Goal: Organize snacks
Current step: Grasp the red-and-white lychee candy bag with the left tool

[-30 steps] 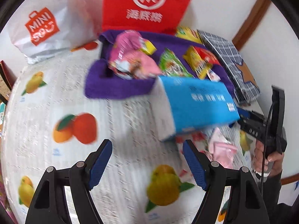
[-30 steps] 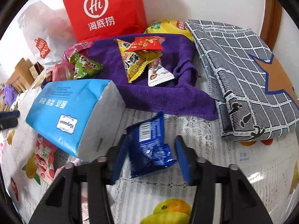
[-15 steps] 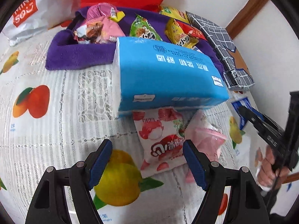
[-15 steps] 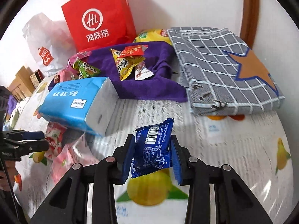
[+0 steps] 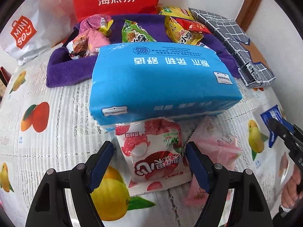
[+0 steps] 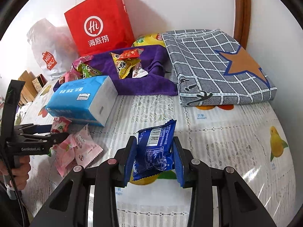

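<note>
Through my left wrist camera, my left gripper (image 5: pixel 149 162) stands wide with nothing pinched, the lychee snack packet (image 5: pixel 155 155) lying flat on the fruit-print tablecloth (image 5: pixel 56 104) between my pads, its top edge tucked under the blue tissue pack (image 5: pixel 162 79) just ahead, and a pink packet (image 5: pixel 214 151) beyond my right pad. Through my right wrist camera, my right gripper (image 6: pixel 154 158) is narrowed onto the blue snack packet (image 6: pixel 155 147), pads pressing both sides and holding it clear of the cloth, with the purple towel (image 6: pixel 144 83) of snacks well ahead.

Black two-finger left gripper (image 5: pixel 149 162), blue pads (image 5: pixel 101 162), silver screws (round-headed), black cable
</note>
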Demonstrator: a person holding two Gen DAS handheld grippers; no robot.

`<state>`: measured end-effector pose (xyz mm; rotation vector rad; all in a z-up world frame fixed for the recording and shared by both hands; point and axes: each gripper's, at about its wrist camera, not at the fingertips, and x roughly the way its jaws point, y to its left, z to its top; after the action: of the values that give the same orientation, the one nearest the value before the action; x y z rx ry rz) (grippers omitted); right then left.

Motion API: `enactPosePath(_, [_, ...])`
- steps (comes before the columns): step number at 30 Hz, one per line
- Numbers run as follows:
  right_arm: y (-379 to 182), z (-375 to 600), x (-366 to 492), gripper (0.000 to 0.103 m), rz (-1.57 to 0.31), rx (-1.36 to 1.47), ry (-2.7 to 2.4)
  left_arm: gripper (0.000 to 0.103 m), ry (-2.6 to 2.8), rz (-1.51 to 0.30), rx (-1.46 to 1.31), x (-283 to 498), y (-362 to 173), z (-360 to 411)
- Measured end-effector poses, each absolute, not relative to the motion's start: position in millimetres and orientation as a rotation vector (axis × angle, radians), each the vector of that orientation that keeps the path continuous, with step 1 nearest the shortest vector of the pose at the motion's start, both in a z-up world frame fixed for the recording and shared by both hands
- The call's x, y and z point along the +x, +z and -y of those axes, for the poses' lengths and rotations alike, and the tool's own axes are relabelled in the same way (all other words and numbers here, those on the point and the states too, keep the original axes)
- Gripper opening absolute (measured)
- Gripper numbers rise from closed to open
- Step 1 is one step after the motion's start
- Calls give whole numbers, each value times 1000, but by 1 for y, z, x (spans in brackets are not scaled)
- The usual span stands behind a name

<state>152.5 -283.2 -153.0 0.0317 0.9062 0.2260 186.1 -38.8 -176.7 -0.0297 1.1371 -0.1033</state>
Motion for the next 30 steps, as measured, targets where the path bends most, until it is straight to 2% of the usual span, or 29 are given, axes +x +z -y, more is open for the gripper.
enactPosePath(8, [-160, 289, 147, 37, -920, 47, 222, 77, -70, -1131, 21, 188, -179, 51])
enactPosePath(13, [-160, 288, 146, 37, -927, 50, 219, 57, -57, -1119, 14, 185, -176, 43])
enactPosePath(16, [-157, 286, 146, 37, -924, 51, 217, 54, -71, -1125, -16, 179, -174, 32])
enactPosePath(30, [-123, 235, 137, 37, -883, 2, 247, 53, -139, -1083, -93, 143, -144, -8])
